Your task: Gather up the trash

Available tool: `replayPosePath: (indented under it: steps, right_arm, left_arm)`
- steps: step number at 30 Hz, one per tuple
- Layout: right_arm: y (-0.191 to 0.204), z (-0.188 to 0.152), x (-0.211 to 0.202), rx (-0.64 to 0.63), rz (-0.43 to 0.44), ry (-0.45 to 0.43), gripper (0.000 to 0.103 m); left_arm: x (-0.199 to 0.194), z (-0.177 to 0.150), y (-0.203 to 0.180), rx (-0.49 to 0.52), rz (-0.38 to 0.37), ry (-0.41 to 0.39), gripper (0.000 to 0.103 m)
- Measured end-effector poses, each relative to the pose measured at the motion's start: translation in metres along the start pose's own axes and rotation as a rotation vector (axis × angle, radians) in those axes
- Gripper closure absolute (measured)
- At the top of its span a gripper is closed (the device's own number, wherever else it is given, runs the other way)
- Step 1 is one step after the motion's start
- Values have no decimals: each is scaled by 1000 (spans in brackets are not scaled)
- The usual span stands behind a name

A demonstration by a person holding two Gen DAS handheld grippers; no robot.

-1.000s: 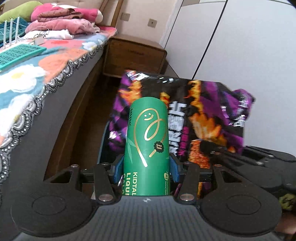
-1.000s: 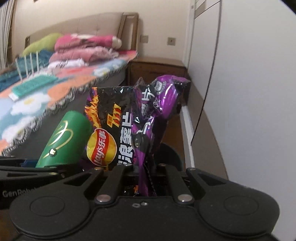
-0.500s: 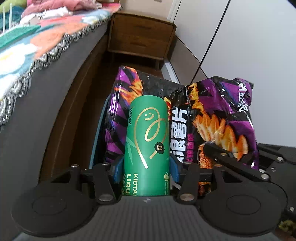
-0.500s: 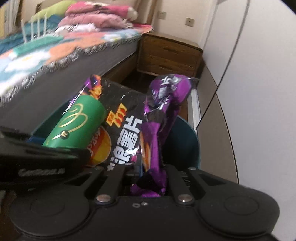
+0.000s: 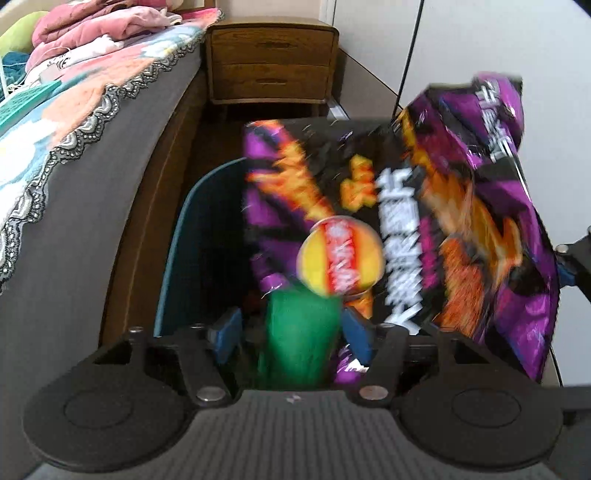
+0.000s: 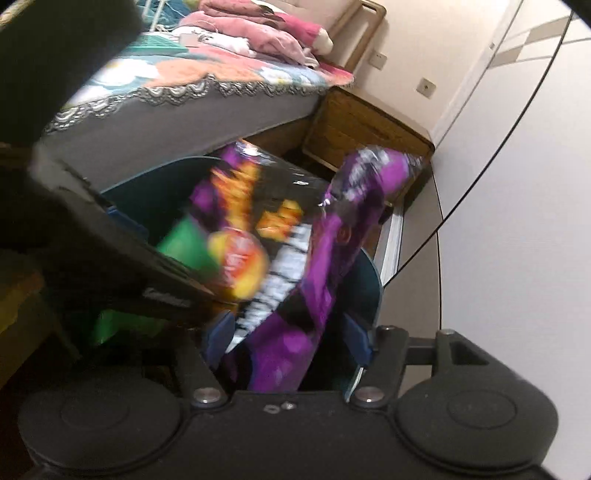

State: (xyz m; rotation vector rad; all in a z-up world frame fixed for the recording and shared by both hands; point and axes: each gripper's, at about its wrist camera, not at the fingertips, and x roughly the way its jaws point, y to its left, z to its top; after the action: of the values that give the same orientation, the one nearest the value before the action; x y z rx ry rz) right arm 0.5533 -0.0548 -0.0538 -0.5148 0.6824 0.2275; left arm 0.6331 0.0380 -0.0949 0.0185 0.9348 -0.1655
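My left gripper (image 5: 293, 328) hangs over a teal bin (image 5: 173, 266), and its jaws are opening. A blurred green can (image 5: 301, 332) sits between the blue pads (image 5: 227, 332) with a gap on its left side. A purple and black chip bag (image 5: 424, 206) hangs behind and to the right of the can. In the right wrist view the bag (image 6: 295, 295) runs between the fingers of my right gripper (image 6: 288, 338). Those jaws are opening too, with free space at the right pad. The can (image 6: 184, 247) and the bin's rim (image 6: 373, 280) lie below, left gripper housing (image 6: 110, 266) crossing at left.
A bed with a flowered blanket (image 5: 55, 122) and folded pink clothes (image 5: 99, 29) runs along the left. A wooden nightstand (image 5: 271, 66) stands behind the bin. White wardrobe doors (image 5: 461, 44) close off the right side. The bin stands in the narrow floor strip between bed and wardrobe.
Both grippers' jaws have spread apart. The can and the chip bag are now blurred and sit lower over the bin. The right wrist view has rolled.
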Motion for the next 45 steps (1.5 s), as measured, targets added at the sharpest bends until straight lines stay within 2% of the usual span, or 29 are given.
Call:
replayPosePath:
  steps: [3,8,10,13,17,24,28,29,31,38,45]
  right_arm:
    - [-2,-4,-11,4,3,-16,38]
    - [-10,-9,-24,47,17,-60,28]
    - [-14,-9,-32,75,22,-86,27]
    - [-18,-11,-43,105,31,-114,21]
    - [-30,-13,-59,170,44,-154,20]
    - [-35,-23,-91,251,60,-219,19]
    - [-36,-29,-113,290,76,-264,16]
    - [-37,-31,-118,296,81,-275,16]
    - [-36,-35,-128,312,91,-296,13]
    - [-32,-57,-161,399,139,-374,6]
    - [-17,-71,-197,412,165,-452,0]
  left_arm:
    - [-3,-1,1,-32,-9,-3,38]
    - [-16,-6,13,-90,-63,-28,34]
    - [-24,-8,17,-98,-77,-53,31]
    - [-38,-14,21,-98,-88,-84,30]
    - [-61,-24,26,-102,-112,-132,30]
    - [-103,-39,25,-63,-122,-202,30]
    - [-129,-54,17,-14,-104,-252,30]
    - [-136,-58,16,-7,-103,-264,29]
    - [-147,-66,13,2,-105,-281,21]
    - [-185,-94,5,36,-95,-338,21]
    - [-216,-123,2,46,-77,-369,17]
